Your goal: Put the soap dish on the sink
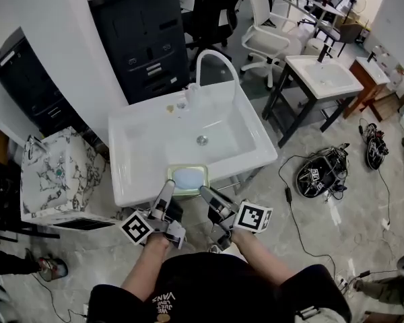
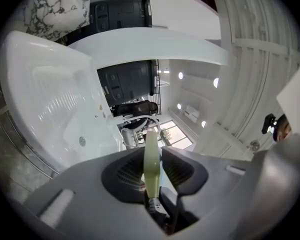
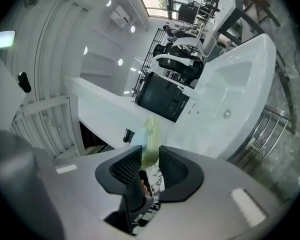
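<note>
A pale green soap dish (image 1: 187,178) with a light blue soap in it sits over the front rim of the white sink (image 1: 131,187). My left gripper (image 1: 167,186) is shut on the dish's left edge. My right gripper (image 1: 204,192) is shut on its right edge. In the left gripper view the dish's thin green edge (image 2: 151,156) stands upright between the dark pads of the left gripper (image 2: 151,170), with the sink basin (image 2: 55,104) beyond. In the right gripper view the green edge (image 3: 149,139) shows between the jaws of the right gripper (image 3: 149,160). The dish's underside is hidden.
A white arched faucet (image 1: 214,60) stands at the sink's back, and a drain (image 1: 202,140) lies mid-basin. A marble-patterned box (image 1: 57,173) is to the left and a black cabinet (image 1: 148,36) behind. A second sink on a stand (image 1: 323,76), a white chair (image 1: 266,29) and floor cables (image 1: 320,177) are to the right.
</note>
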Demonstrator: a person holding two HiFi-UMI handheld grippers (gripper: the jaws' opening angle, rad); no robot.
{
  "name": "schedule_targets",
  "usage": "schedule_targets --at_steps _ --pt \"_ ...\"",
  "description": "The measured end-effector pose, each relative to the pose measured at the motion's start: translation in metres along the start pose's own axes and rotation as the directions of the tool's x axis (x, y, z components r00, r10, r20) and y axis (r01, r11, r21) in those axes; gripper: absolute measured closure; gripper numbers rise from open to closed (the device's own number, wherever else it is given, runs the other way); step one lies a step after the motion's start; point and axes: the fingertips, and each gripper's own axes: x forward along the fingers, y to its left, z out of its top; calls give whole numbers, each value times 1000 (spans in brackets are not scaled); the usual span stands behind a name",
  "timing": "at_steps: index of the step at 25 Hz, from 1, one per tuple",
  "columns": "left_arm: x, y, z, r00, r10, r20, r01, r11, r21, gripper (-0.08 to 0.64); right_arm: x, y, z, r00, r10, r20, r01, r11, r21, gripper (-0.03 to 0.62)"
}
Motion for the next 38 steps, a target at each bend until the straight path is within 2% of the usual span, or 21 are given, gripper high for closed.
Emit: schedule_targets --at_steps 5,10,19,25,32,38 --pt "3 4 4 1000 -11 29 11 1000 -12 413 8 -6 2 1000 11 -24 -11 1000 -1 500" --pt "10 19 22 1000 -24 14 24 999 -45 420 31 -6 5 1000 9 -12 -9 1000 -27 500" --pt "32 53 97 994 -49 -95 42 997 -67 420 110 -4 5 995 -32 95 34 999 -18 500" --pt "42 72 134 983 -65 -174 50 995 -88 420 147 -8 0 981 -104 166 104 995 9 500" --pt "49 90 159 964 -80 -253 56 993 -100 420 174 -9 -5 960 -149 237 149 989 16 499" --pt "65 100 166 961 -81 -266 55 993 -103 420 186 -17 5 953 -173 251 172 985 23 499"
